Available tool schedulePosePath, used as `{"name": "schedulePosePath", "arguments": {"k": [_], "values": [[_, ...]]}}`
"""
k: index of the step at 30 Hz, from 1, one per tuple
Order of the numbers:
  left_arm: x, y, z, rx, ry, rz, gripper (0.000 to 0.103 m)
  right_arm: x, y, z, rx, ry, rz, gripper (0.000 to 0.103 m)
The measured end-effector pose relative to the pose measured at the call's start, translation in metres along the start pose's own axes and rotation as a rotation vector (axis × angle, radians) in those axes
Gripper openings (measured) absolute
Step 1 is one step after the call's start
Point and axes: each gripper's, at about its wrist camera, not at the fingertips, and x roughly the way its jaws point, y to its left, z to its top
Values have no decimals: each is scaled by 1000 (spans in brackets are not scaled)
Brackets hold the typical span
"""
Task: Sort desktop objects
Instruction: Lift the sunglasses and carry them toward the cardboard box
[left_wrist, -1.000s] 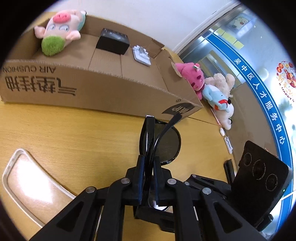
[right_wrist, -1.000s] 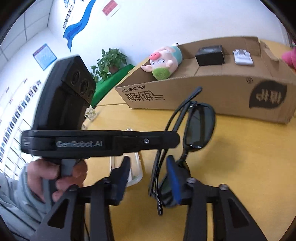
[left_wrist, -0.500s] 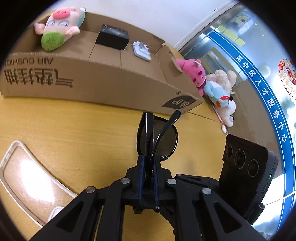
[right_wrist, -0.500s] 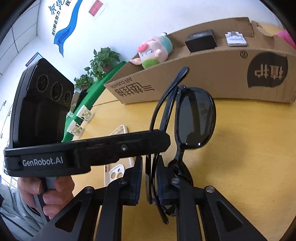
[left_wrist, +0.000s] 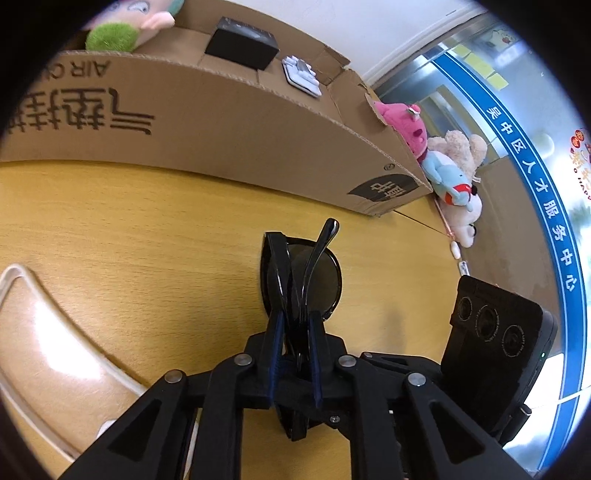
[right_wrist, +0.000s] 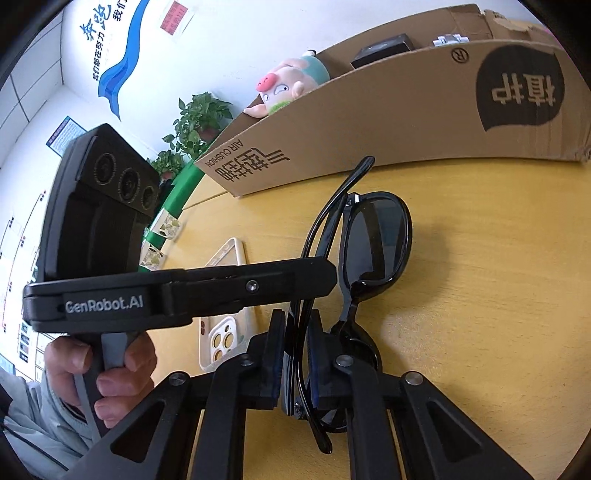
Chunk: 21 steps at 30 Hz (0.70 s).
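Black sunglasses (left_wrist: 301, 275), centre frame over the table (left_wrist: 147, 229): pinched by both left gripper (left_wrist: 295, 334) and right gripper (right_wrist: 297, 341), the left's jaws easing apart. Box (left_wrist: 221, 122), upper frame, held pig (right_wrist: 286, 86), black case (left_wrist: 242, 42). Unsorted: sunglasses, phone case (right_wrist: 225, 291) lower left.

Cardboard box (left_wrist: 221, 122) ahead (tabletop (left_wrist: 129, 229) free)

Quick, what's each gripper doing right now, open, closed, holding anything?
Left gripper: closed on the black sunglasses.
Right gripper: closed on the same sunglasses, beside the left one.
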Motion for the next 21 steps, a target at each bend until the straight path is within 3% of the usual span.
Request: {"name": "schedulePosePath", "arguments": {"k": [10, 21], "values": [[-2, 2, -1, 32, 7, -27, 11, 1, 2, 3, -17, 8, 14, 10], [-51, -23, 7, 93, -141, -13, 8, -15, 39, 25, -147, -37, 7, 8]]}}
